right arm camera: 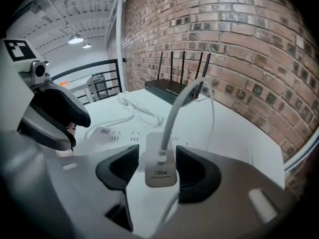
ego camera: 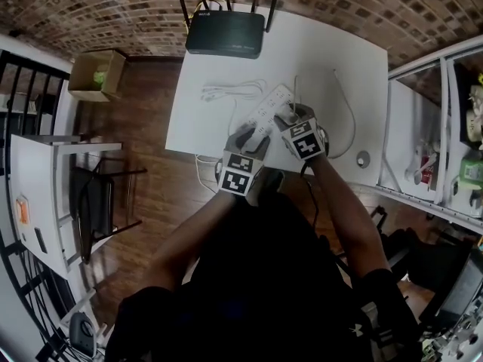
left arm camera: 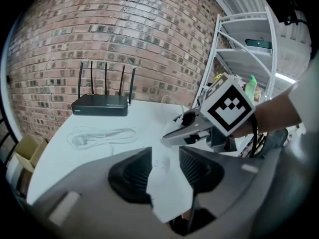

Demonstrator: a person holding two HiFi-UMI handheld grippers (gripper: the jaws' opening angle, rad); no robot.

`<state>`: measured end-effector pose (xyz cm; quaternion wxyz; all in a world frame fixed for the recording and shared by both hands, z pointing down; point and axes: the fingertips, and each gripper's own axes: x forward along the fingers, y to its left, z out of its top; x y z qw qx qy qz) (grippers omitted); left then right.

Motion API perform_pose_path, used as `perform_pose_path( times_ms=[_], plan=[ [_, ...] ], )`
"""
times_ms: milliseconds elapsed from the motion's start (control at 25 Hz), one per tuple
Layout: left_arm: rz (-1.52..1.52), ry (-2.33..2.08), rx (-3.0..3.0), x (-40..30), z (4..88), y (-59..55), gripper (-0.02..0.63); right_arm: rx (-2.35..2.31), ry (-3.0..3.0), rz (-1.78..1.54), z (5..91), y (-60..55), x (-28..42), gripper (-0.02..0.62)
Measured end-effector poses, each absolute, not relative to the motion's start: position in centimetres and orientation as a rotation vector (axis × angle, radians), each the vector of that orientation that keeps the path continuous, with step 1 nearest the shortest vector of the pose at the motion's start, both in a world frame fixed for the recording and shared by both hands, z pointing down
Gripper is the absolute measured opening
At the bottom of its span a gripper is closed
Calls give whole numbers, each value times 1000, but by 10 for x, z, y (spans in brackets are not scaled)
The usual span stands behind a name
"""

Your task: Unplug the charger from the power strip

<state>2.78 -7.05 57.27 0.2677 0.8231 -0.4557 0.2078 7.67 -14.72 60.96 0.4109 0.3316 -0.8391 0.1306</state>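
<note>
Both grippers at the power strip (ego camera: 268,105), charger (right arm camera: 160,171) plugged in.
The right gripper (right arm camera: 157,156) has its jaws partly open on either side of the white charger, not clamped. The left gripper (left arm camera: 165,156) has its jaws wide apart, astride the strip's near end. The strip lies slantwise near the worktop's (ego camera: 339,59) front edge, and the charger's cable (right arm camera: 172,118) arches away.

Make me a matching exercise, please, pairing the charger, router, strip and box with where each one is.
1 charger
2 router
3 strip
4 box

A on the floor, left of the table
B between the open jaws of the right gripper
C between the open jaws of the left gripper
D at the table's far edge

Pairs: 1-B; 2-D; 3-C; 4-A
</note>
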Motion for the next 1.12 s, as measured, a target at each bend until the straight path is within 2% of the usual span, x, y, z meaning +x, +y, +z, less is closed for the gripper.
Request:
perform_pose_path(
  times_ms=[120,200,280,760,1120],
  plan=[
    [573,-1231,2214,29,580,-74,172,832,-2083,291,609,-148,79,225],
    [574,-1226,2215,30,581,-76,172,844,-2072,260,606,-149,80,167],
    [576,-1222,2220,31,582,-79,172,856,-2064,249,604,-147,80,149],
    [592,-1165,2264,32,584,-88,175,1040,-1948,402,605,-111,89,144],
    [766,-1063,2350,41,602,-73,175,1105,-1953,489,611,-90,100,142]
  ],
)
